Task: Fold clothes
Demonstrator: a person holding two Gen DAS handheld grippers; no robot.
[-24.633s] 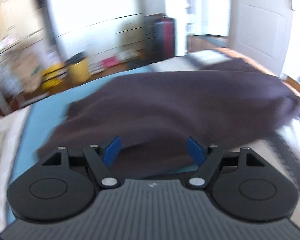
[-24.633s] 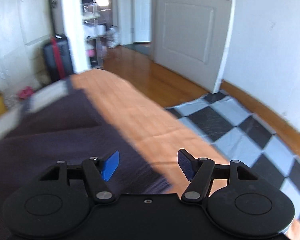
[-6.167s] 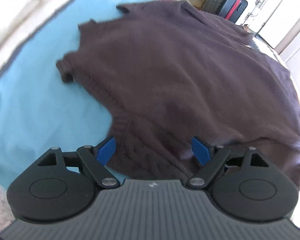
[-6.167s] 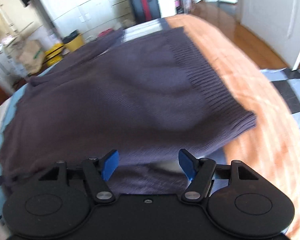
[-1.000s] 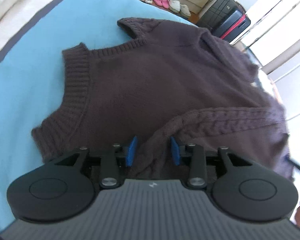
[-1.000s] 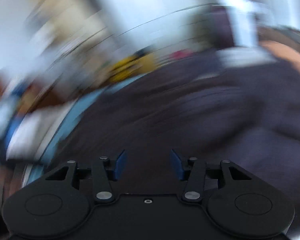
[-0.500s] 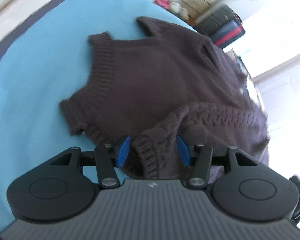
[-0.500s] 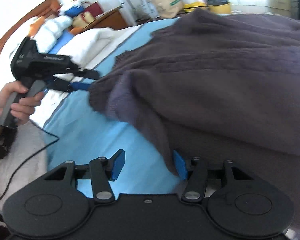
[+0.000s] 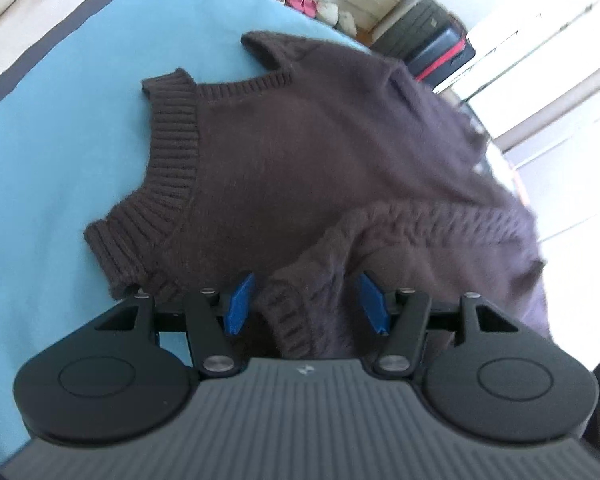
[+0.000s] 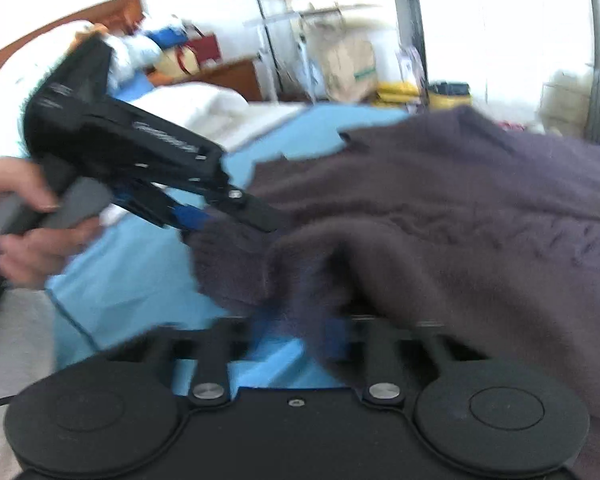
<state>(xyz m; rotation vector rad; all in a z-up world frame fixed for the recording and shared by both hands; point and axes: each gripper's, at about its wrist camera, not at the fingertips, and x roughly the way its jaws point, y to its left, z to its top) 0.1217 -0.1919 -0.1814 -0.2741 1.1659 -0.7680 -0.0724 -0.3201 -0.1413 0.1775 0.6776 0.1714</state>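
The brown sweater (image 9: 320, 152) lies on the blue sheet (image 9: 60, 152). The left gripper (image 9: 306, 300), tight a second ago, now stands half open around the sleeve cuff (image 9: 300, 312). The right gripper (image 10: 300, 332) is closing on a sweater edge, ready for the next fold.

dark brown cable-knit sweater (image 9: 300, 152), light blue sheet (image 9: 60, 152), blue jaws

We lose the sweater (image 9: 340, 160) past the right edge in the left wrist view. In the right wrist view, knit folds and blur hide the right gripper (image 10: 300, 332) fingertips; its jaws are closing.
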